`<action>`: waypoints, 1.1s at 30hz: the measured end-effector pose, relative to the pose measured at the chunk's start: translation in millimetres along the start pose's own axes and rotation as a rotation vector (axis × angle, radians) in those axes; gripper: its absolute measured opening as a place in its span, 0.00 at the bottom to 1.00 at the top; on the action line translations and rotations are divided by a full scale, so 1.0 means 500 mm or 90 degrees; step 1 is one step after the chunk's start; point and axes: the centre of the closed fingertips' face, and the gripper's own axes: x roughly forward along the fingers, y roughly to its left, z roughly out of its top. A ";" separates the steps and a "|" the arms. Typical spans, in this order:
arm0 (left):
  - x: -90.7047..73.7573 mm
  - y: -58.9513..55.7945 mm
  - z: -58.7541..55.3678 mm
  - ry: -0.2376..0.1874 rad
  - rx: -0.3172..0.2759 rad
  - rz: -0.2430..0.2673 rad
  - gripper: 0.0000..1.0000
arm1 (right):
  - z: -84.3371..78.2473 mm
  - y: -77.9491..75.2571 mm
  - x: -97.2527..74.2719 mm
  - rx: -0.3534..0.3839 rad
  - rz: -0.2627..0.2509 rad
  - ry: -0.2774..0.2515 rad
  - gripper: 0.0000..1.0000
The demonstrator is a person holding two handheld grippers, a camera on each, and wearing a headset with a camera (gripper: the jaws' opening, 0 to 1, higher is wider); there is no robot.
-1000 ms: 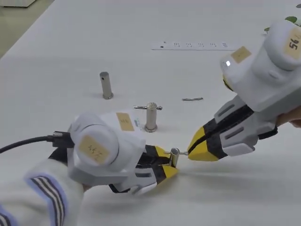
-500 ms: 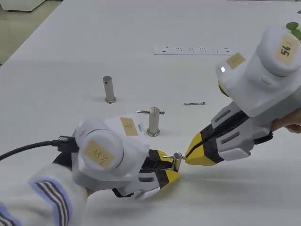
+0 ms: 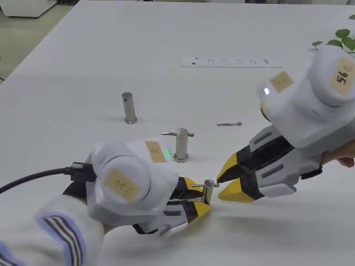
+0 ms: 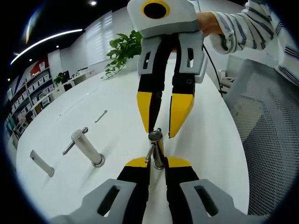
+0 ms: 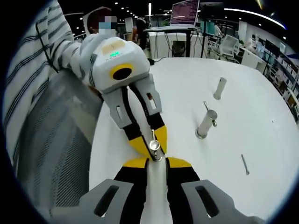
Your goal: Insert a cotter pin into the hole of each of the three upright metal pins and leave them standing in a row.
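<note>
Head view first: the left gripper (image 3: 197,195) is clamped on the nearest metal pin (image 3: 208,188) on the white table (image 3: 83,66), and the right gripper (image 3: 228,178) sits slack-jawed just beside its head, with the middle pin (image 3: 181,145), a cotter pin (image 3: 177,133) through it, the far pin (image 3: 128,107) and a loose cotter pin (image 3: 229,124) beyond. Left gripper view: its own jaws squeeze the pin's shaft, the other's yellow tips parted just above it. Right gripper view: its jaws gape before the upright pin.

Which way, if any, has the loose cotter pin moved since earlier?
No. The loose cotter pin keeps its place beside the middle metal pin; only the camera shifted.
</note>
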 end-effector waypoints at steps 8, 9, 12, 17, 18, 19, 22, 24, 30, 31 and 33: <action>-0.028 0.004 0.002 -0.013 -0.036 0.012 0.38 | -0.007 0.013 0.015 0.028 0.003 -0.026 0.19; -0.032 0.005 0.002 -0.015 -0.037 0.016 0.42 | -0.007 0.014 0.018 0.031 0.001 -0.029 0.19; -0.040 0.000 0.003 -0.021 -0.045 0.008 0.58 | -0.007 0.017 0.023 0.038 0.001 -0.035 0.20; -0.056 0.003 0.000 -0.022 -0.060 0.025 0.94 | -0.004 0.017 0.033 0.045 -0.003 -0.050 0.24; -0.061 0.001 0.002 -0.028 -0.075 0.023 0.96 | -0.001 0.017 0.034 0.048 -0.004 -0.055 0.24; -0.062 0.000 0.003 -0.031 -0.082 0.023 0.97 | 0.002 0.018 0.034 0.052 -0.003 -0.061 0.25; -0.078 0.004 0.012 -0.054 -0.108 0.039 0.99 | 0.008 0.020 0.035 0.059 -0.001 -0.073 0.25; -0.087 0.008 0.012 -0.059 -0.130 0.051 0.99 | 0.011 0.022 0.036 0.058 -0.001 -0.076 0.24; -0.118 0.038 0.013 -0.089 -0.198 0.096 1.00 | 0.017 0.012 0.039 0.066 -0.019 -0.097 0.23; -0.124 0.042 0.012 -0.092 -0.199 0.100 1.00 | 0.018 0.011 0.040 0.068 -0.022 -0.101 0.23; -0.129 0.049 0.002 -0.085 -0.199 0.108 1.00 | 0.017 0.009 0.042 0.068 -0.025 -0.102 0.22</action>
